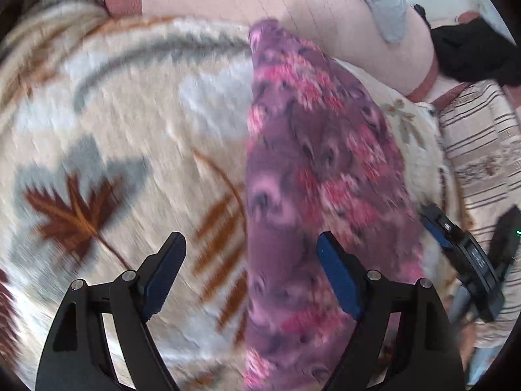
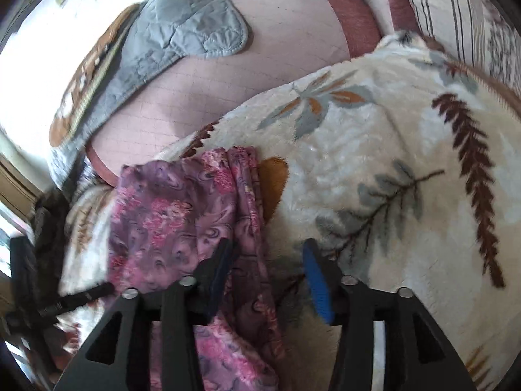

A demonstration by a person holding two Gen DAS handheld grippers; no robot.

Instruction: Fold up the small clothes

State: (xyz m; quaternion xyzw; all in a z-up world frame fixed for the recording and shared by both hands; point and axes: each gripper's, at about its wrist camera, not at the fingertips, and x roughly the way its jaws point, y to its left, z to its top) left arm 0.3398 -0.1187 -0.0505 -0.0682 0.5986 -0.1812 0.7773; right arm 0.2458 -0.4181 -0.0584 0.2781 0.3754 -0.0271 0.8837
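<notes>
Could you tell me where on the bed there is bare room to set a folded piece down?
The leaf-print blanket lies bare on the side of the purple floral garment away from the bed's edge, as far as the striped bedding. The pink sheet is bare between the blanket's edge and the grey quilted item. It is crowded around the garment.

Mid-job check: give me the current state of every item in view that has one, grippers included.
purple floral garment: lying on the blanket as a long narrow folded strip, ungripped.
left gripper: open, jaws wide, nothing between them but the garment's edge below.
right gripper: open, pads clear of the cloth.
leaf-patterned blanket: spread flat under the garment.
grey quilted item: lying loose on the pink sheet.
</notes>
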